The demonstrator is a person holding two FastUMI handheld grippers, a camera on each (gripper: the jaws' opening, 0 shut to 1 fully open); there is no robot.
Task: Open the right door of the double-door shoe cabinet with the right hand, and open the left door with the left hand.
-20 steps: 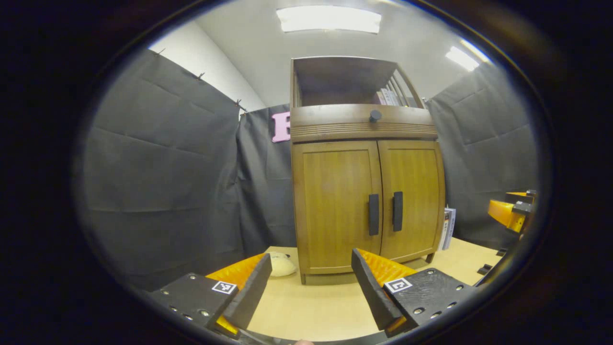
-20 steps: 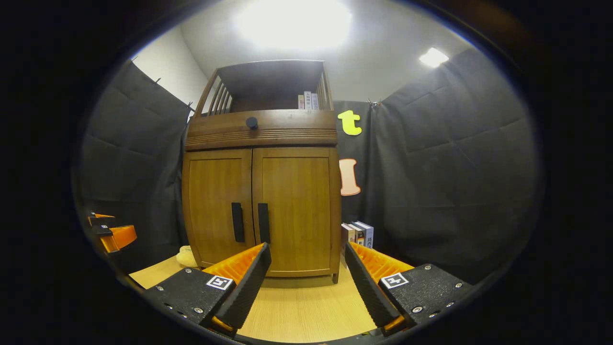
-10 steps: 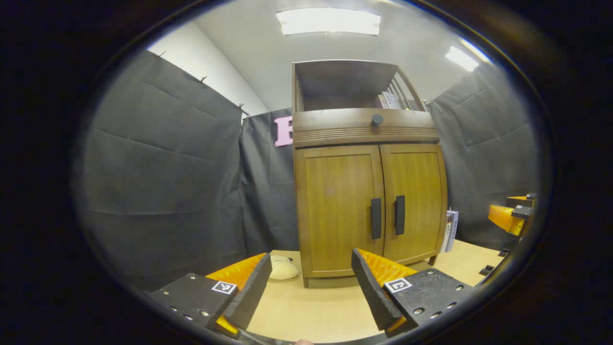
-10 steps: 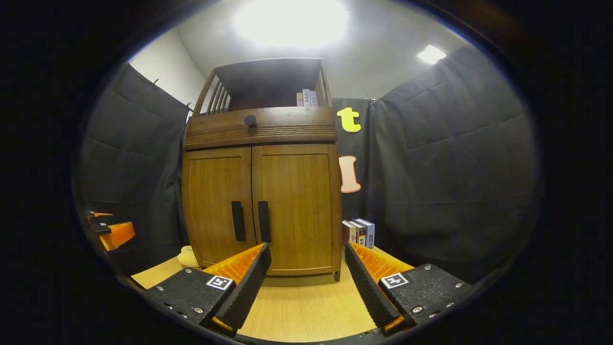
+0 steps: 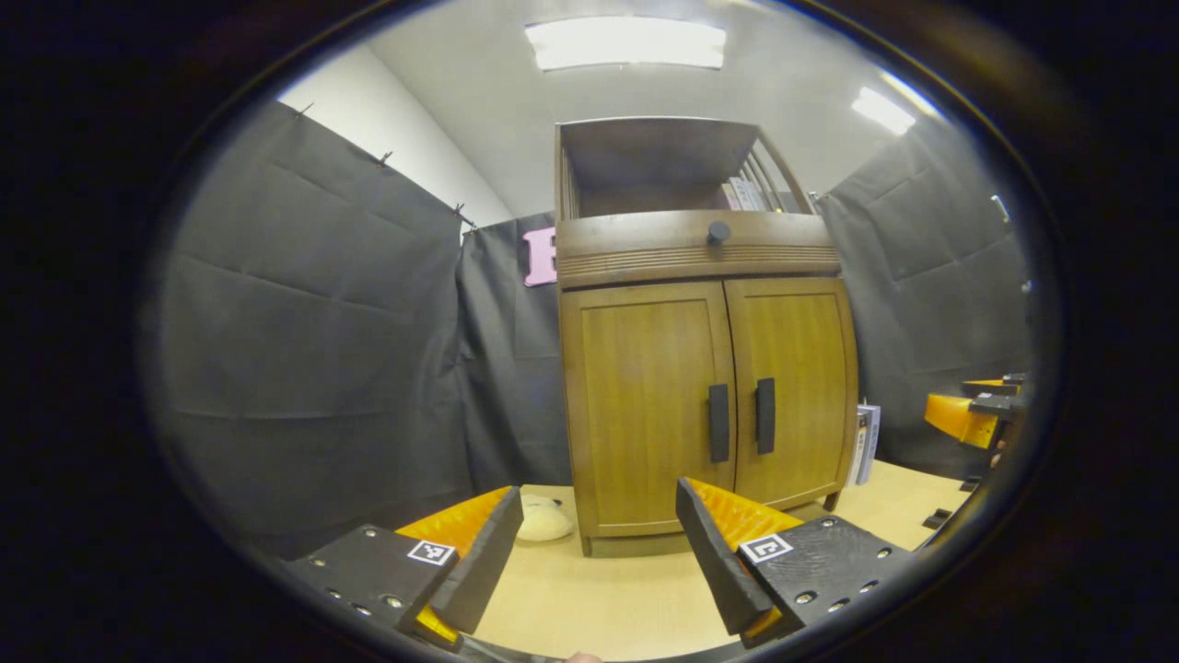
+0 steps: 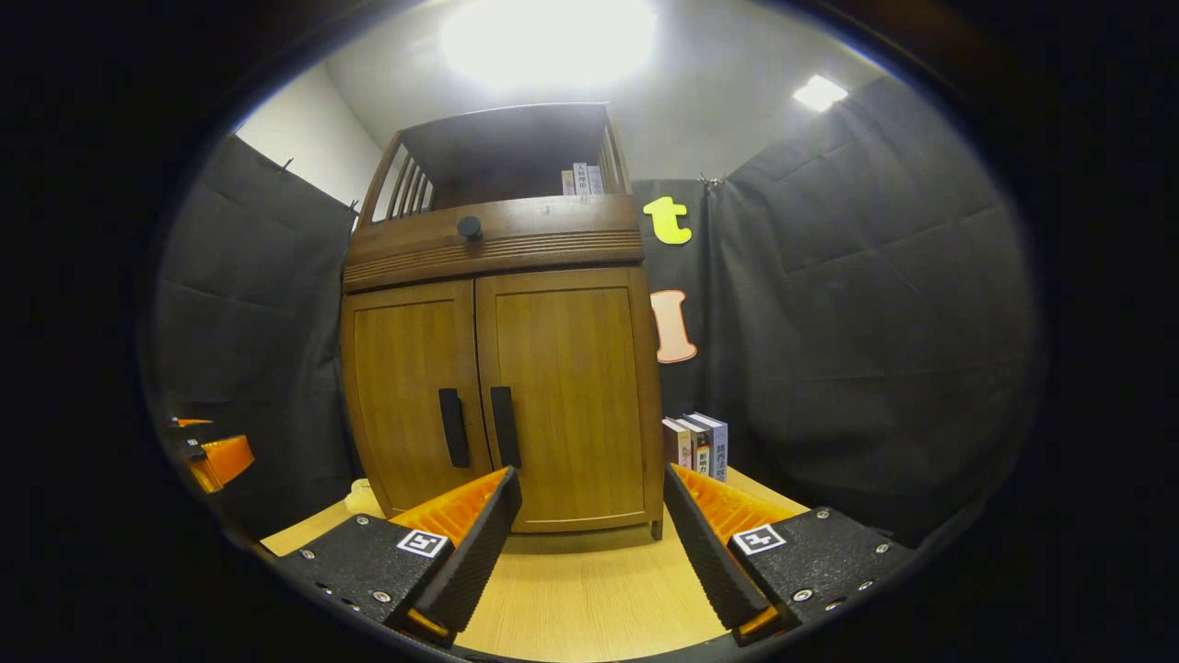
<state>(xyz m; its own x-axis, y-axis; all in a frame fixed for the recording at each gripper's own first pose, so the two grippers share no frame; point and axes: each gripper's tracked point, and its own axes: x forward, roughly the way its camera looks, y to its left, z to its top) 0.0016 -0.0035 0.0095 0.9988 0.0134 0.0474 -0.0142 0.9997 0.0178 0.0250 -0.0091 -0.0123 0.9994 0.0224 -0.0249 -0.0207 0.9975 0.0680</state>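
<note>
First, right gripper point(image 6: 589, 525) wide open, empty: straddle right door handle point(image 6: 505, 426), pinch, pull; left gripper point(image 5: 594, 539) likewise at left handle point(image 5: 718, 423)

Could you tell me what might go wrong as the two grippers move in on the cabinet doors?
The two door handles sit very close together, so the open right gripper could catch the left door's handle instead. With both grippers heading for the same narrow spot, the left gripper and the right one may bump. The books standing right beside the cabinet might be hit by the swinging right door.
</note>
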